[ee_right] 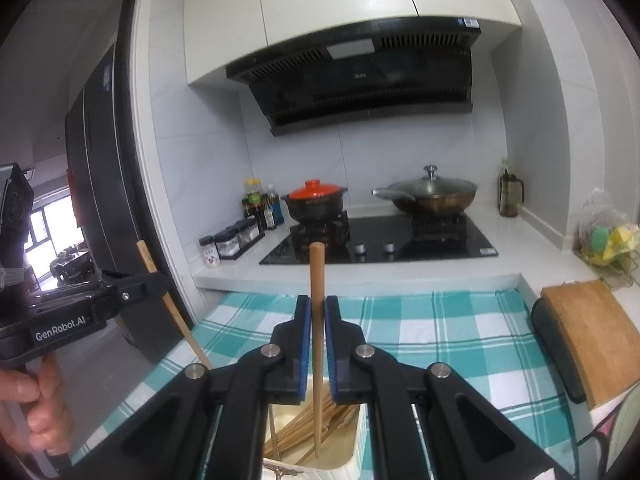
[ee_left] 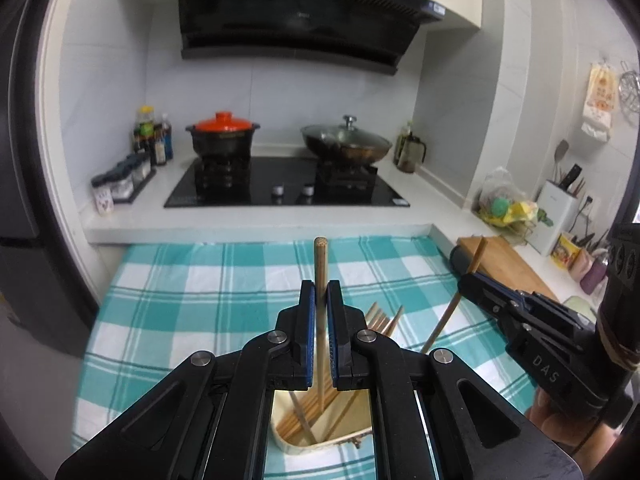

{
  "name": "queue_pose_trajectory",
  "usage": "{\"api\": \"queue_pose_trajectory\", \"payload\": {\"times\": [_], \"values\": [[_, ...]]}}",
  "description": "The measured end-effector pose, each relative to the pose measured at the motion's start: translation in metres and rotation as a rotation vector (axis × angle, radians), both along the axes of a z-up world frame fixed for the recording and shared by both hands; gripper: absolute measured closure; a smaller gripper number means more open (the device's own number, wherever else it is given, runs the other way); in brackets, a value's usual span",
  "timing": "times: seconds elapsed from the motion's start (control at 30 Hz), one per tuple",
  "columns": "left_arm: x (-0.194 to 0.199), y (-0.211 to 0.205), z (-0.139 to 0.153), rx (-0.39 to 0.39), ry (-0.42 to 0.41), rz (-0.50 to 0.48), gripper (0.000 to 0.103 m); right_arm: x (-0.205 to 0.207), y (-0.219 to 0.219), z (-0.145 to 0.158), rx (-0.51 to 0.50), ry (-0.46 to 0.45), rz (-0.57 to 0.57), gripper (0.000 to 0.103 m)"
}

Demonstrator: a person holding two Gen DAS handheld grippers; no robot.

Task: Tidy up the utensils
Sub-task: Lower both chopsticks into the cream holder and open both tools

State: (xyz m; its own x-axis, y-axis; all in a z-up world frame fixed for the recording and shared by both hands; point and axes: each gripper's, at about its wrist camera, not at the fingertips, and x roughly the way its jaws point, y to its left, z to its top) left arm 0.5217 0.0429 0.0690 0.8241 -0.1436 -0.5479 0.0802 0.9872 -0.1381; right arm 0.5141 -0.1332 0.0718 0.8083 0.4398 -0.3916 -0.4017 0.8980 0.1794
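Both grippers hover above a cream holder (ee_right: 352, 460), each clamped on an upright chopstick. The left gripper (ee_left: 320, 296) pinches one chopstick (ee_left: 321, 264); the right gripper (ee_right: 317, 312) pinches another chopstick (ee_right: 317, 280). Casings read "GenRobot.AI" and "DAS".

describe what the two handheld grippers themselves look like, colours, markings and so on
Both are matte black plastic linkages with round silver pivot pins and blue ribbed pads on the inner finger faces. The left gripper shows white "GenRobot.AI" lettering on its side in the right wrist view; the right gripper shows "DAS" on its body in the left wrist view. Bare fingers wrap each handle; no sleeves visible.
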Motion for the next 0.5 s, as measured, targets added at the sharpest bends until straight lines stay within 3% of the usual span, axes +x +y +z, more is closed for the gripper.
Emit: {"api": "queue_pose_trajectory", "payload": {"times": [0.23, 0.3, 0.37, 0.43, 0.5], "values": [[0.033, -0.01, -0.067, 0.015, 0.178, -0.014, 0.097, 0.059, 0.0, -0.08, 0.029, 0.302, 0.028, 0.094], [0.029, -0.007, -0.07, 0.019, 0.18, -0.007, 0.085, 0.067, 0.004, -0.096, 0.005, 0.368, 0.042, 0.093], [0.016, -0.001, -0.064, 0.023, 0.154, 0.009, 0.046, 0.066, 0.006, -0.101, -0.028, 0.374, 0.036, 0.089], [-0.004, 0.007, -0.053, 0.043, 0.101, 0.04, 0.032, 0.058, 0.003, -0.093, -0.037, 0.338, 0.025, 0.055], [-0.025, 0.012, -0.042, 0.064, 0.065, 0.058, 0.025, 0.043, -0.004, -0.078, -0.034, 0.285, 0.006, 0.051]]}}
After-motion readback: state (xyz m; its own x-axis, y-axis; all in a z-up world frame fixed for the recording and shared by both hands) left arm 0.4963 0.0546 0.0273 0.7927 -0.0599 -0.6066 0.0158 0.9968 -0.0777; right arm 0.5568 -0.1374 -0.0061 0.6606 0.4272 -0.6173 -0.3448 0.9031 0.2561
